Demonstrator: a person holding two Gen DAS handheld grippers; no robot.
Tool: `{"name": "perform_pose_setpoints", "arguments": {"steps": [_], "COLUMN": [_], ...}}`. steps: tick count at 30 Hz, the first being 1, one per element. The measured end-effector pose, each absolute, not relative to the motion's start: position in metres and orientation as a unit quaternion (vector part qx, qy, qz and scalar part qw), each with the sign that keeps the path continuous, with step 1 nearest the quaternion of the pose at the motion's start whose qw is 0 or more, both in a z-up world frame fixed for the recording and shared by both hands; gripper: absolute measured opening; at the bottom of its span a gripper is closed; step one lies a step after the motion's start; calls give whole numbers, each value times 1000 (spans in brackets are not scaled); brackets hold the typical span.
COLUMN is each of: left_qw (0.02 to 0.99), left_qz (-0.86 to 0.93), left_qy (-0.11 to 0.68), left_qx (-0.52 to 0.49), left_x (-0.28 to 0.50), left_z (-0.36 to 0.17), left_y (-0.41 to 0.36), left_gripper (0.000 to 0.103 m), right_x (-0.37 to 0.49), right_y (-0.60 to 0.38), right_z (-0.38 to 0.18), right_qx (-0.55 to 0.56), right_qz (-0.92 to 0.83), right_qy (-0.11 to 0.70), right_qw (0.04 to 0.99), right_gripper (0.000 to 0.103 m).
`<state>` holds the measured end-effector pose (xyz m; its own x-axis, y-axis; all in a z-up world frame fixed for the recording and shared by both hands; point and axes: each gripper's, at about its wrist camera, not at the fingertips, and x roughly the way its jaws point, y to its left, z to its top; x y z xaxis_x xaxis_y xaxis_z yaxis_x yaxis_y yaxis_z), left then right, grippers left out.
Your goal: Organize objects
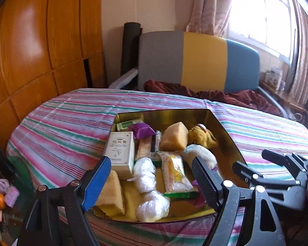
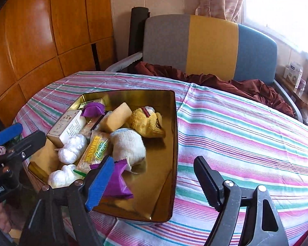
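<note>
Stuff is piled in a shiny gold metal tray (image 1: 225, 131) (image 2: 170, 135) sitting on our round table with the pink, green and white striped cloth (image 1: 67, 123) (image 2: 246, 127). In the tray we can see a white carton with printed text (image 1: 120, 151) (image 2: 68, 126), two yellow sponge blocks (image 1: 173, 136) (image 2: 118, 115) — the second one (image 1: 110, 192) is at the near left corner — a fuzzy yellow sock (image 1: 202, 136) (image 2: 147, 123), a rolled white sock (image 1: 199, 154) (image 2: 128, 146), a clear snack packet with yellow and green print (image 1: 175, 176) (image 2: 94, 150), a few crumpled clear plastic bags (image 1: 145, 176) (image 2: 71, 147), and two purple wrappers: one at the far end (image 1: 142, 130) (image 2: 92, 108), one at the near edge (image 2: 117, 181).

Our left gripper (image 1: 149, 182) hovers over the near end of the tray with its jaws spread wide, nothing between them; the blue-padded finger (image 1: 96, 182) sits over the near sponge, the black one (image 1: 205, 182) over the right side of the pile. The right gripper (image 2: 149, 182) is also spread apart and empty — its blue finger (image 2: 99, 181) overlaps the near purple wrapper in view, though we can't tell if it touches, and its black finger (image 2: 208, 184) is over the cloth just right of the tray.

Behind the table there's a chair with a grey, yellow and blue back (image 1: 199, 61) (image 2: 209, 47) with dark red fabric (image 1: 215, 96) (image 2: 225, 82) bunched on it.
</note>
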<state>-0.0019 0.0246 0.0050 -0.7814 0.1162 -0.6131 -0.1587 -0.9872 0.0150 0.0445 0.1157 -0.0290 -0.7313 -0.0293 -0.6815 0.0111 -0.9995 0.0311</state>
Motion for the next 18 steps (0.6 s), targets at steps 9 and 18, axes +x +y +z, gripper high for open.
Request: {"name": "perform_pose_setpoints", "arguments": {"steps": [9,18], "left_qw": [53,38], "left_qz": [940,947], "left_qy": [28,44], "left_qx": [-337,-317], "left_x": [-5,-2], "left_z": [4,1], "left_y": [18,14], "left_gripper": [82,82], "right_x": [46,45], "right_y": [105,98], "right_z": [-32,-32], "right_qx": [367,366], "right_qz": [-930,-930], "right_qy": [-12,-7], "right_qw": [25,28], "right_gripper": [81,82]}}
